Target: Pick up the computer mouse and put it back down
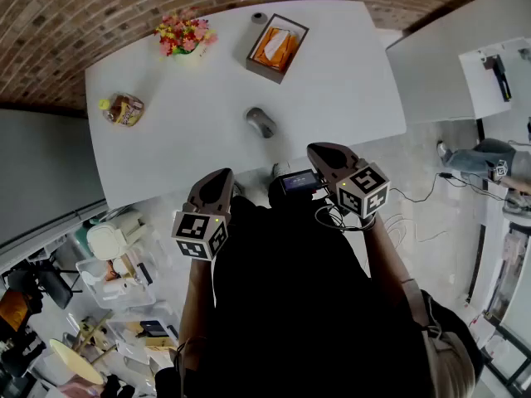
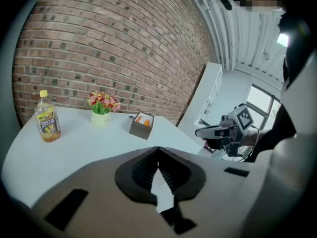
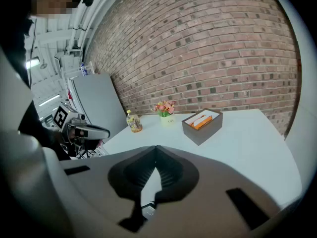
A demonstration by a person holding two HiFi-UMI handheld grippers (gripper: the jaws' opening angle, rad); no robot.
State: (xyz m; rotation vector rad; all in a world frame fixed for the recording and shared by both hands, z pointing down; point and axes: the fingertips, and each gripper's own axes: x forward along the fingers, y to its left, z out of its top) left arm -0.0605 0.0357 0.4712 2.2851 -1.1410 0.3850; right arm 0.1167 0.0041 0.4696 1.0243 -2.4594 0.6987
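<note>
Nearest the lens, the lower middle of the head view is filled by the person's dark-clothed torso (image 1: 299, 305). Just above it the two grippers are held out, their tips reaching about to the near edge of the white table (image 1: 348, 81). The left gripper (image 1: 221, 176) is seen at centre left and the right gripper (image 1: 316, 149) at centre right, well apart from each other. In each gripper's own view the jaws are brought together at the tips, with nothing clamped between them. This is shown for the left gripper (image 2: 158, 148) and for the right gripper (image 3: 156, 148) alike. The computer mouse (image 1: 260, 122) is found on the tabletop at the middle of the frame, a little beyond the near edge and between the lines of the two grippers, touched by neither. Bare surface is left all round it. The tissue box (image 1: 277, 48) is set by the far edge at upper centre, the flowers (image 1: 184, 33) at upper left, and the bottle (image 1: 124, 109) close to the left edge. The right part of the table is kept bare. A strip of floor is seen between the table's right edge and a second white surface (image 1: 431, 56) at upper right. The floor at lower left is crowded with bins (image 1: 108, 272).
</note>
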